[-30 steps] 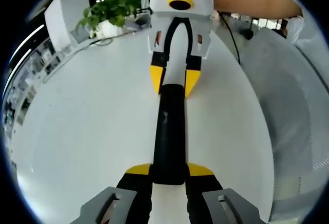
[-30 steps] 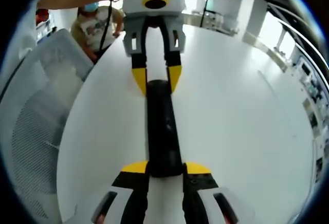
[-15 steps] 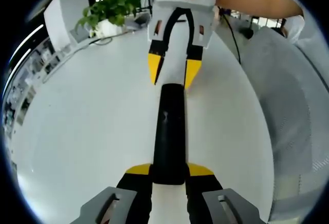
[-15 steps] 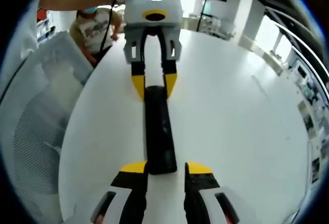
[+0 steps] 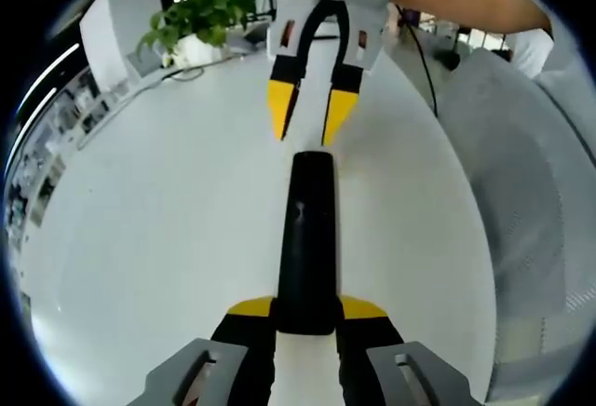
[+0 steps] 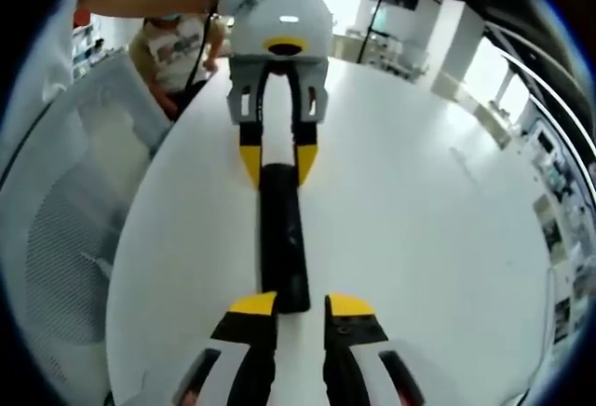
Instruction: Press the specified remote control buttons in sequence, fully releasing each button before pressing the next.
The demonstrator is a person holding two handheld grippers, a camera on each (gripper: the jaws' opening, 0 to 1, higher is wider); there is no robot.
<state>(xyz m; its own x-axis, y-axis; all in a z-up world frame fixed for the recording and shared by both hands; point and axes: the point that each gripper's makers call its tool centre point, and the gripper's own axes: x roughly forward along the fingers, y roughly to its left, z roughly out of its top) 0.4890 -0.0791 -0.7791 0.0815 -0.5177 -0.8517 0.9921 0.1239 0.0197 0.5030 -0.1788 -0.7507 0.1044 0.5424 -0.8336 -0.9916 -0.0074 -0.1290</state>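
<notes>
A long black remote (image 5: 305, 238) lies on the white table (image 5: 158, 229). The left gripper (image 5: 305, 318) has its yellow-tipped fingers squeezed on one end of the remote. The right gripper (image 6: 301, 305) is just off the other end, not touching it, with its fingers a little apart. A green plant (image 5: 200, 20) stands far back on the table.

the two views face each other along the black remote (image 5: 305, 238) lying on the white table (image 5: 140, 238). the left gripper view sits low and close at one end; the right gripper view looks back from the opposite end, just off the remote (image 6: 282, 238). both share remote, table (image 6: 438, 238) and grey chair (image 5: 535, 220).
</notes>
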